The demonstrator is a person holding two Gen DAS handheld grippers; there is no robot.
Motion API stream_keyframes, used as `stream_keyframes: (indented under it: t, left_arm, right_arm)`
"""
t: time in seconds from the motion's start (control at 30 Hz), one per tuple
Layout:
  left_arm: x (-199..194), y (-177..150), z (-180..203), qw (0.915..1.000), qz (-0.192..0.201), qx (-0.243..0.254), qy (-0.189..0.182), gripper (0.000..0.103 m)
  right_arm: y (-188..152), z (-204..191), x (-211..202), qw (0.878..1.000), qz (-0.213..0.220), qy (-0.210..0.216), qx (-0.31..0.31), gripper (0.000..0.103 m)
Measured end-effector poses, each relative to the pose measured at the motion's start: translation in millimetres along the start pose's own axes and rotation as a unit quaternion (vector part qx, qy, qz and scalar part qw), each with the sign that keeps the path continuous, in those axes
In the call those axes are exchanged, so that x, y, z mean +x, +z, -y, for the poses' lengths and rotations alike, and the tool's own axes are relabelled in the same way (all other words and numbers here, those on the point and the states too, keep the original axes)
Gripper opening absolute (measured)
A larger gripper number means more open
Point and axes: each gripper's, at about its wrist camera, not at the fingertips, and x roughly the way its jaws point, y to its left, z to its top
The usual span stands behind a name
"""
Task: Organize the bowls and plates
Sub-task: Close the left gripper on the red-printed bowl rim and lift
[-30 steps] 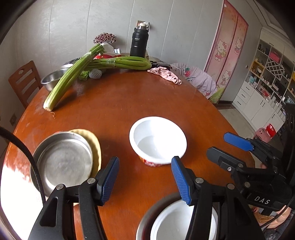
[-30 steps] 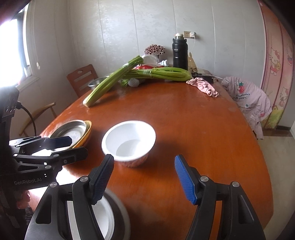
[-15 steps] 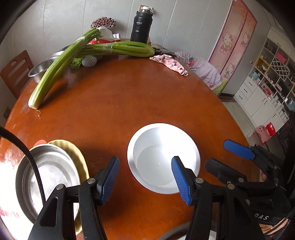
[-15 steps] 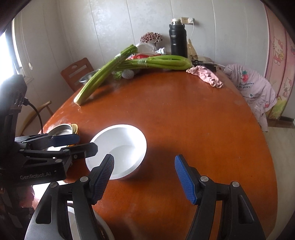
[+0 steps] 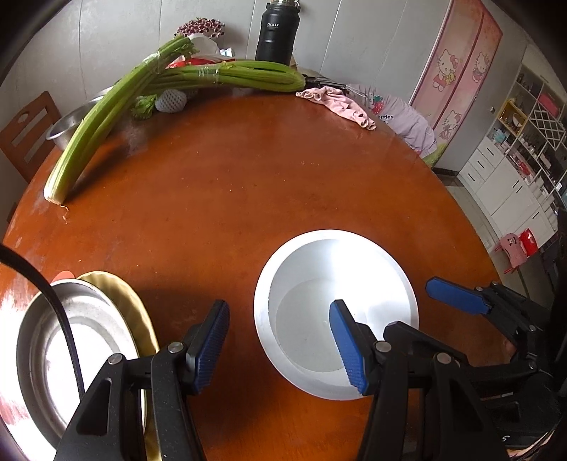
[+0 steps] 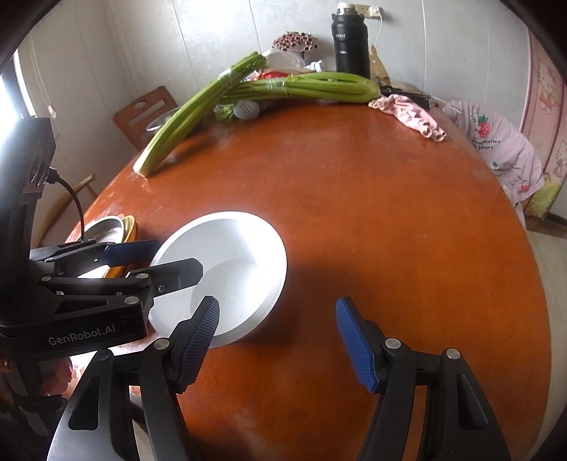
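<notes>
A white bowl (image 5: 336, 283) (image 6: 241, 248) stands upright on the round wooden table (image 5: 230, 184), with nothing in it. My left gripper (image 5: 280, 345) is open and straddles the bowl's left rim: one blue pad hangs over the inside, the other over the table. My right gripper (image 6: 276, 344) is open at the bowl's right rim, its left pad above the near rim. Neither pair of pads touches the bowl. Each gripper shows in the other's view, the left gripper (image 6: 152, 260) and the right gripper (image 5: 432, 312). A steel plate (image 5: 71, 354) (image 6: 106, 227) rests on a yellow plate (image 5: 131, 312) to the left.
Long celery stalks (image 5: 106, 117) and a second bunch (image 5: 241, 74) lie at the table's far side, with a black flask (image 5: 276, 32), a pink cloth (image 5: 340, 104) and a steel bowl (image 5: 67, 124). A wooden chair (image 5: 24, 134) stands at far left.
Both grippers have come forward and down onto the white bowl, which now fills more of each view. The near steel plate holding a white bowl has dropped out of view.
</notes>
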Motion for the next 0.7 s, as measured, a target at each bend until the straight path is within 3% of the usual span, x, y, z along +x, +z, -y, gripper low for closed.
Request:
stream_keyframes:
  t: [0.13,0.23,0.4,0.7]
  left_arm:
    - [3.2,0.2,-0.6,1.0000,-0.001,0.002,0.005,0.058]
    - [5.1,-0.2,-0.5,1.0000,-0.004,0.002,-0.002,0.055]
    - [7.3,-3.2,1.7,0.9994,-0.012,0.007,-0.033,0.033]
    - [7.3,-5.5,2.2,0.9986,-0.021,0.000,-0.049,0.031]
  right_arm:
    - [0.5,-0.7,3.5,1.000,0.000,0.009,-0.002,0.068]
    - [-0.1,-1.3,5.5,1.000,-0.001,0.026,-0.001,0.060]
    - [0.6,-6.7,6.9,0.999,-0.001,0.041,-0.011,0.050]
    - [-0.1,-8.5,4.8,0.998,-0.006,0.058,-0.007,0.044]
